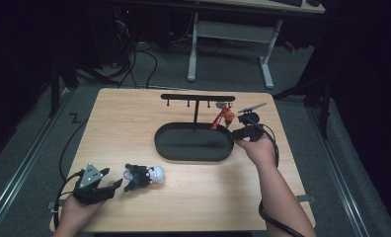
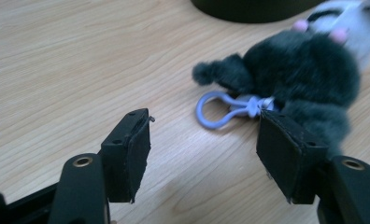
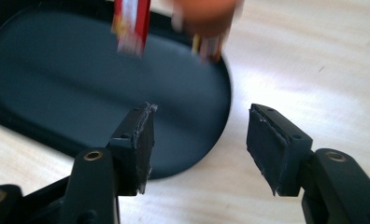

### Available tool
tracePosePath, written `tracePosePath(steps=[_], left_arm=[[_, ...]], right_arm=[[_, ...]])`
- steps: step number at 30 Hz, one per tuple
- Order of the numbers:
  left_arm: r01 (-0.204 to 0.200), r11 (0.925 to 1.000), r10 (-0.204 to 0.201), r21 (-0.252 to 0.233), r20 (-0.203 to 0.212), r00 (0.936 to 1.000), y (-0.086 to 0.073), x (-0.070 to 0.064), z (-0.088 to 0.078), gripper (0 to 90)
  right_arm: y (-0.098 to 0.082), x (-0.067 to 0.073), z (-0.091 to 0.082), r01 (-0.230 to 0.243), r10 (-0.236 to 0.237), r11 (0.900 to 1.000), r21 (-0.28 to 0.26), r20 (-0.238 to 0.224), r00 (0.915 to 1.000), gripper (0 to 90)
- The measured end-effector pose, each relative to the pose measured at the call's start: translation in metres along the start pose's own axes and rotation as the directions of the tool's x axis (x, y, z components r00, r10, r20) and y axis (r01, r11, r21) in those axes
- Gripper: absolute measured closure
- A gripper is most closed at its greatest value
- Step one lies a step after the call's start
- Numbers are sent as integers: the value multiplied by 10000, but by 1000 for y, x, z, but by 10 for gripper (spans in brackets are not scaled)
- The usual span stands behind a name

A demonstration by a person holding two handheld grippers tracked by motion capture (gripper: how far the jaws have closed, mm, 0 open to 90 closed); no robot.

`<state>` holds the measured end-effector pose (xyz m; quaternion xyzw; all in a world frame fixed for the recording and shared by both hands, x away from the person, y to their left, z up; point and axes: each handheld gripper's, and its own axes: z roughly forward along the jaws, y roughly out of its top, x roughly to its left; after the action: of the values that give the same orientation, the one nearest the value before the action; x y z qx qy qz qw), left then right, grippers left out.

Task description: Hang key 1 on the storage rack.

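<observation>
- Two grippers are live, and both have their jaws apart with nothing clamped between them.
- My left gripper [image 1: 115,184] sits low on the table [image 1: 114,123], pads spread wide over bare wood.
- Just ahead of its tips I see the lilac clip [image 2: 217,110] of a dark grey plush keychain [image 2: 300,70]; the right-hand pad sits right beside the fur, but I can't tell whether it touches.
- A white plush [image 1: 157,174] lies against the grey one on its far side.
- My right gripper [image 1: 243,122] is parted and empty, hanging over the near right rim of the black oval tray [image 3: 71,84].
- Beyond its tips, blurred, a red tag [image 3: 131,23] and an orange charm [image 3: 206,18] dangle above the tray.
- In the high view both hang from the right end of the black hook rack [image 1: 197,98] rising out of the tray.
</observation>
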<state>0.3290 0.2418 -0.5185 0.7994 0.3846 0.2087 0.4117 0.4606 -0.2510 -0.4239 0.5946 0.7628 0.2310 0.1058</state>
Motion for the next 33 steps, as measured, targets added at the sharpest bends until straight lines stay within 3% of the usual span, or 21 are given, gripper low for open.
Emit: tracePosePath(steps=[1, 5, 12, 13, 14, 15, 16, 21, 22, 23, 24, 25, 26, 27, 29, 31, 32, 33], left_arm=[[0, 10000, 0, 0, 0, 10000, 0, 0, 0, 355], [235, 9992, -225, -319, 315, 9992, 5, -4, -1, 354], [184, 9986, -149, -487, 705, 9974, 10, -13, 1, 343], [184, 9986, -149, -487, 705, 9974, 10, -13, 1, 341], [195, 9985, -150, -518, 869, 9961, 12, -16, 3, 336], [195, 9985, -150, -518, 869, 9961, 12, -16, 3, 333], [227, 9985, -174, -500, 1030, 9945, 13, -18, 5, 328], [211, 9980, -140, -598, 1173, 9930, 14, -24, 6, 286], [104, 9984, -33, -564, 1253, 9921, 15, -29, 8, 279], [104, 9984, -33, -564, 1253, 9921, 15, -29, 8, 276], [-7, 9988, 60, -486, 1083, 9941, 15, -34, 9, 267], [-7, 9988, 60, -486, 1083, 9941, 15, -34, 9, 262], [19, 9988, 28, -481, 958, 9954, 16, -37, 10, 258], [19, 9988, 28, -481, 958, 9954, 16, -37, 10, 252], [12, 9993, 14, -374, 714, 9974, 16, -42, 11, 242], [-34, 9995, 55, -301, 692, 9976, 16, -43, 12, 240], [-132, 9998, 140, -138, 548, 9984, 15, -46, 13, 240], [-149, 9999, 151, -31, 504, 9986, 14, -47, 14, 240]], right_arm=[[0, 0, 0, 0, 0, 10000, 0, 0, 10000, 412], [-33, 7, -1, 256, -261, 9993, -257, -204, 9995, 402], [-79, 17, 1, 588, -623, 9934, -980, -333, 9975, 390], [-79, 17, 1, 588, -623, 9934, -980, -333, 9975, 390], [-94, 20, 1, 658, -693, 9887, -1346, -220, 9974, 390], [-94, 20, 1, 658, -693, 9887, -1346, -220, 9974, 390], [-108, 22, 2, 618, -672, 9836, -1693, -261, 9974, 390], [-135, 25, 2, 703, -766, 9723, -2229, -197, 9969, 390], [-148, 27, 1, 596, -666, 9645, -2574, -186, 9976, 392], [-148, 27, 1, 596, -666, 9645, -2574, -186, 9976, 392], [-163, 25, -2, 320, -477, 9436, -3296, -395, 9981, 395], [-163, 25, -2, 320, -477, 9436, -3296, -395, 9981, 395], [-175, 23, -2, -263, -55, 9391, -3425, -916, 9958, 381], [-177, 24, -2, -101, -266, 9442, -3293, -1066, 9939, 380], [-179, 25, -4, 485, -715, 9397, -3387, -556, 9959, 390], [-179, 24, -5, 295, -574, 9399, -3402, -720, 9958, 388], [-179, 21, -5, -54, -394, 9366, -3504, -1206, 9919, 386], [-178, 21, -5, 28, -466, 9364, -3509, -1163, 9921, 387]])
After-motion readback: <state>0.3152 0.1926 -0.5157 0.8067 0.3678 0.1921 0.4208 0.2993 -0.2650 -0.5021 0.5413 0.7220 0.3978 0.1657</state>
